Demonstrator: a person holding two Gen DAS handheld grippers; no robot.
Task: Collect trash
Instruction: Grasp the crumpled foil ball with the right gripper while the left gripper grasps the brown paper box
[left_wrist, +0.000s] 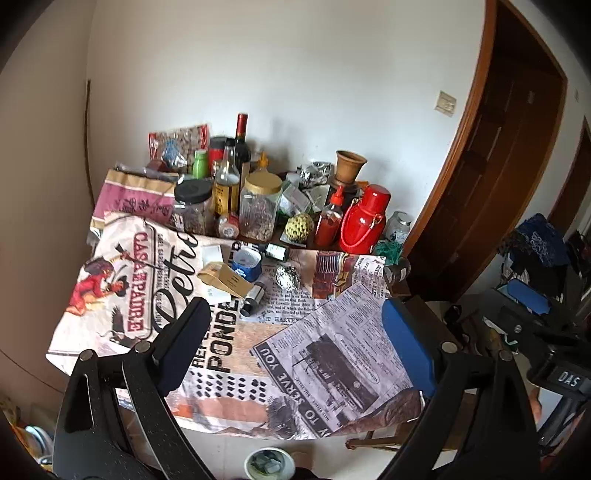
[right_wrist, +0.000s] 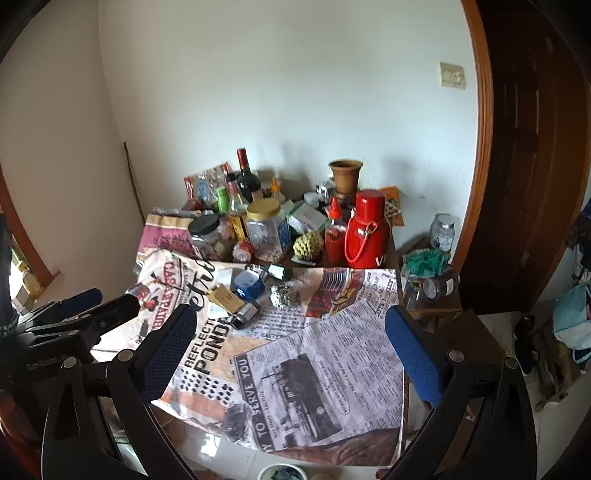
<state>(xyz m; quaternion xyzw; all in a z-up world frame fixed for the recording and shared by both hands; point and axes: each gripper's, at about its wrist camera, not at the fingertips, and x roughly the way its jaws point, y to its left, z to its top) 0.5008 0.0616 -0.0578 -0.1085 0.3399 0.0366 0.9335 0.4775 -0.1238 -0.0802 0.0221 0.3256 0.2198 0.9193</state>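
On a table covered with a newspaper-print cloth (left_wrist: 332, 350) lies a cluster of litter: a crumpled foil ball (left_wrist: 288, 277) (right_wrist: 279, 295), a tipped blue paper cup (left_wrist: 246, 264) (right_wrist: 249, 283), a flattened tan carton (left_wrist: 225, 278) (right_wrist: 225, 298), a small dark cylinder (left_wrist: 254, 297) (right_wrist: 245, 314) and a small bottle (left_wrist: 275, 252) on its side. My left gripper (left_wrist: 295, 306) is open and empty, short of the litter. My right gripper (right_wrist: 290, 314) is also open and empty above the cloth. In the right wrist view the left gripper (right_wrist: 116, 297) shows at the left.
Jars, bottles, a red flask (left_wrist: 364, 219) and a clay pot (left_wrist: 349, 164) crowd the table's back against the wall. A white tub (left_wrist: 269, 463) holding scraps sits on the floor below the front edge. A stool with jars (right_wrist: 432, 284) and a wooden door stand to the right.
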